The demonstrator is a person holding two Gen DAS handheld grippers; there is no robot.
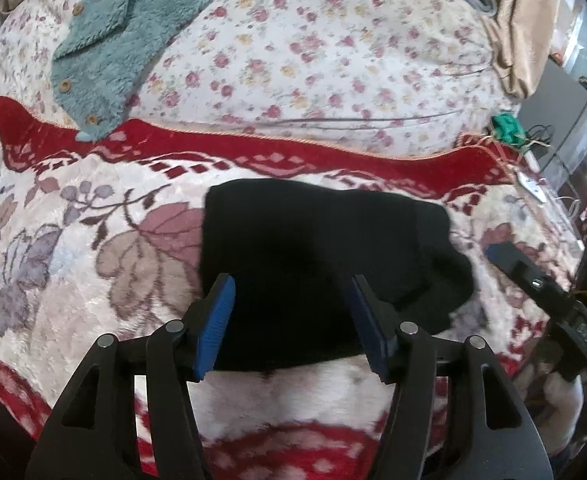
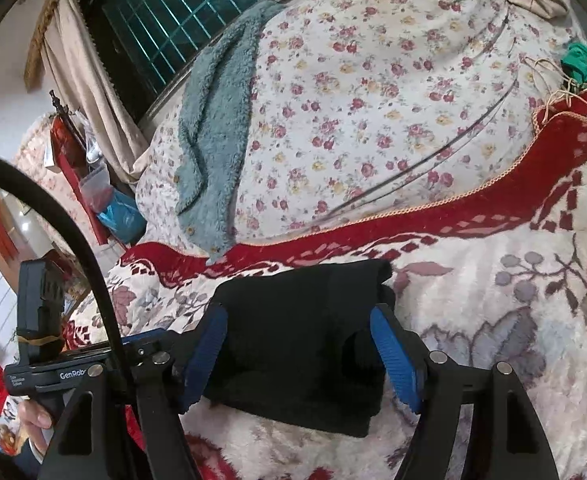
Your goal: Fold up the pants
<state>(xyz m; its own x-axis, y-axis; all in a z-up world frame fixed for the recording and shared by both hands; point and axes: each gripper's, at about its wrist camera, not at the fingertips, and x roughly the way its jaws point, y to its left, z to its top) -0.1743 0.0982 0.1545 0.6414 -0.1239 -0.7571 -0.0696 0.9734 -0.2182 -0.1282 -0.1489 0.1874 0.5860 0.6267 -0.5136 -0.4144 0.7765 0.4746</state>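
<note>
Black pants (image 1: pixel 317 264) lie folded into a compact bundle on the red-and-cream blanket (image 1: pixel 73 240), near its front edge; fold looks about done, judging by the small blocky shape. Left gripper (image 1: pixel 291 320) spread wide, holding nothing, fingers framing the bundle from the near side; right gripper (image 2: pixel 299 354) also wide and empty, framing it from the other side. Contact with cloth cannot be told. Likely placed so to square or press the stack; teal fleece (image 1: pixel 133 28) on floral quilt (image 1: pixel 333 60) well apart.
</note>
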